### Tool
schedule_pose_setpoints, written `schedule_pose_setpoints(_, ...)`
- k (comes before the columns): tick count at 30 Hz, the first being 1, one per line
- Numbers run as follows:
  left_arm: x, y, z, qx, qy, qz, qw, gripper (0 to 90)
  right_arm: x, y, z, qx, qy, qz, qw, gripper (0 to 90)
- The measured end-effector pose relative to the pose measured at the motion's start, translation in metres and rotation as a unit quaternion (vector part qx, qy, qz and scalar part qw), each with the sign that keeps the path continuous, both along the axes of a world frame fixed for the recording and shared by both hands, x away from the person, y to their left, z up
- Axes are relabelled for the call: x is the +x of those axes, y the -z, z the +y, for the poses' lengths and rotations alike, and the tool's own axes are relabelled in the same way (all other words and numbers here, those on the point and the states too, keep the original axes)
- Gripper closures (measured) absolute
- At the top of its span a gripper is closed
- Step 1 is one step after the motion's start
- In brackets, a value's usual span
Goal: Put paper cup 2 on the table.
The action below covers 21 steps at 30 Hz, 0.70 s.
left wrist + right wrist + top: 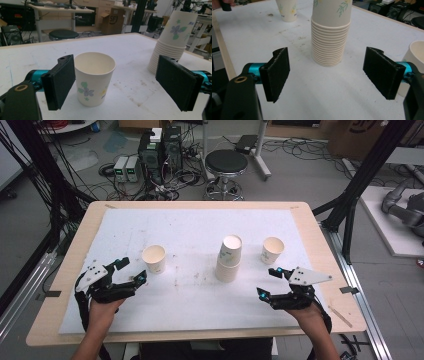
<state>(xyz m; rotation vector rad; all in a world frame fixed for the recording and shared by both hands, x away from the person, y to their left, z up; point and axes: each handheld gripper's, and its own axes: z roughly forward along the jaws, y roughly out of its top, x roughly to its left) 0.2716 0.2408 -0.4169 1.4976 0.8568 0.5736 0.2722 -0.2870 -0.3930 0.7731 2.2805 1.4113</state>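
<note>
- Left gripper [131,270] and right gripper [267,281], flat black foam pads, jaws spread apart, holding nothing
- Single paper cup [154,258] stands free just ahead of left gripper
- Ribbed cup stack [229,258] mid-mat on white foam mat [190,305]
- 1 more cup [272,250] far right

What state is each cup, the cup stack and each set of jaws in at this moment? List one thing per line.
Left cup: upright, empty, standing alone, free of the jaws.
Cup stack: upright, nested, untouched.
Right cup: upright, standing alone.
Left gripper: jaws open, nothing held.
Right gripper: jaws open, nothing held.
</note>
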Motion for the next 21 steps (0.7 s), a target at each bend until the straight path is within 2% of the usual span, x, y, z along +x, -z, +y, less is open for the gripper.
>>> schedule_pose_setpoints(3,-0.006,-0.001,-0.002,-0.001,0.006,-0.01,0.9999,16.2,0.0,0.0,-0.002,0.004,0.008,-0.003,1.0,21.6)
schedule_pose_setpoints(8,-0.009,0.0,-0.004,-0.002,0.026,-0.008,0.9996,16.3,-0.003,0.0,-0.008,0.006,0.026,-0.005,0.9996,21.6)
schedule_pose_setpoints(10,-0.01,0.001,-0.004,0.004,0.027,-0.009,0.9996,16.3,-0.004,-0.001,-0.011,0.011,0.035,-0.005,0.9993,21.6)
schedule_pose_setpoints(16,-0.013,0.002,-0.004,0.002,0.026,-0.014,0.9995,16.4,-0.009,-0.002,-0.014,0.01,0.062,-0.013,0.9979,21.6)
schedule_pose_setpoints(21,-0.016,0.001,-0.004,0.002,0.027,-0.017,0.9995,16.5,-0.014,-0.005,-0.013,0.008,0.065,-0.02,0.9976,21.7)
